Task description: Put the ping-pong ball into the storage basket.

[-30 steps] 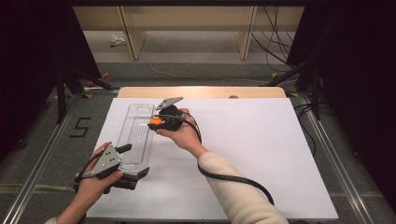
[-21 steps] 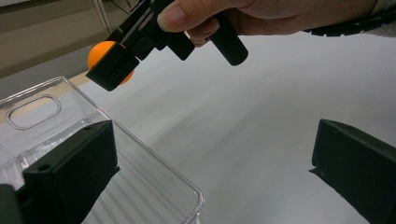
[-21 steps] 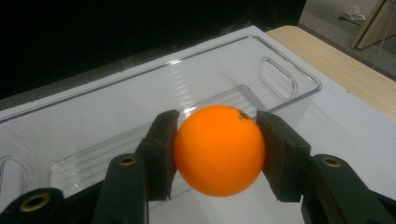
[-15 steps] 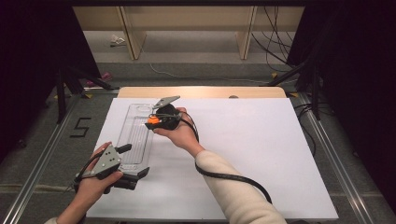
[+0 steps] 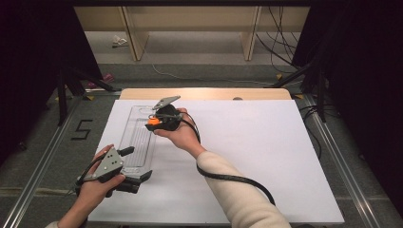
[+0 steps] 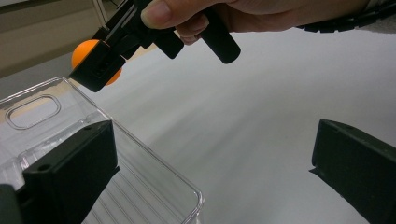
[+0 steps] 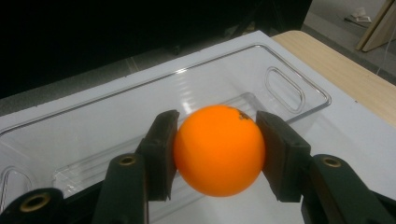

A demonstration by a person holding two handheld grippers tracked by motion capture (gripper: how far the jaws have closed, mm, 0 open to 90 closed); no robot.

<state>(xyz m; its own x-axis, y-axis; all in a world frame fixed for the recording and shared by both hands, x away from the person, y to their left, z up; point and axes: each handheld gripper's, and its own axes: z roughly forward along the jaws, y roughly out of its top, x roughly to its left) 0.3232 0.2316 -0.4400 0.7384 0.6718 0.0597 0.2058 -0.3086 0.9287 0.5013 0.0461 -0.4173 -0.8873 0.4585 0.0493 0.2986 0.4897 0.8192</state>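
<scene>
An orange ball [image 7: 218, 149] is clamped between the two black pads of my right gripper [image 7: 217, 140], which is shut on it. In the high view that gripper [image 5: 154, 122] holds the ball [image 5: 152, 121] above the far end of a clear plastic tray [image 5: 135, 142] lying lengthwise on the left of the white board. My left gripper [image 5: 138, 164] rests at the tray's near end, open. Its own view shows the jaws [image 6: 210, 177] wide apart, one over the tray's corner [image 6: 154, 196], with the ball [image 6: 81, 51] held aloft farther off.
The white board [image 5: 266, 156] covers the table, bare to the right of the tray. A wooden strip [image 5: 209, 93] runs along its far edge. A "5" mark [image 5: 81, 129] sits on the grey surface at left. Cables [image 5: 280, 42] hang at the back right.
My right gripper has edged slightly left with the ball, further over the tray's far end. The left gripper has stayed put.
</scene>
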